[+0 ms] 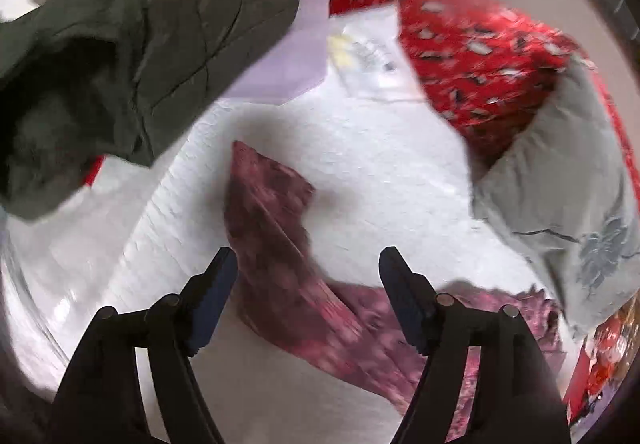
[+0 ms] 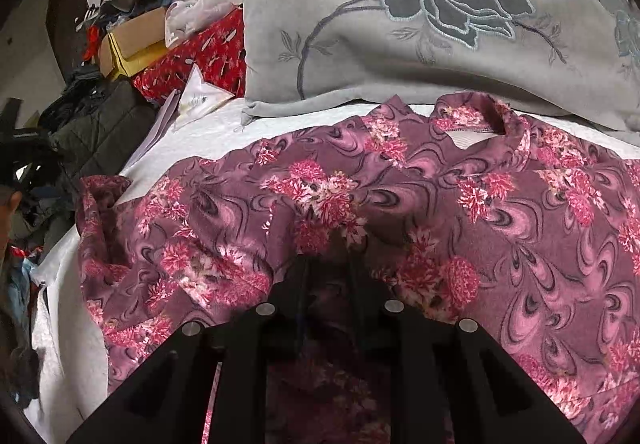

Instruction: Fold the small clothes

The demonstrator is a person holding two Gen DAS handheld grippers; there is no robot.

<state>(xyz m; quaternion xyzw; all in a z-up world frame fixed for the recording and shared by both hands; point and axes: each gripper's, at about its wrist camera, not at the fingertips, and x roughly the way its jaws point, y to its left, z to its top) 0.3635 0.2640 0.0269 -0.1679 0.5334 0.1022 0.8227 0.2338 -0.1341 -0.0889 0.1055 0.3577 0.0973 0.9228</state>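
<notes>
The top [image 2: 400, 204] lies spread below the pillow [image 2: 420, 24], no fold visible. Right gripper [image 2: 332, 244] pinches its cloth; left gripper [image 1: 308, 260] hangs wide, empty.

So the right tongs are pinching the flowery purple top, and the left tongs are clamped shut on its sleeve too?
Not quite. The left tongs are open above the sleeve, gripping nothing, as the left wrist view shows. The right tongs do pinch the flowery purple top.

The right tongs [image 2: 326, 244] are pinching a fold of the pink flowery top [image 2: 400, 212], with the tips close together. The top is lying spread out on the white bed [image 2: 224, 132]. A gray pillow [image 2: 400, 44] with a big flower is sitting just behind it, touching its collar.
</notes>
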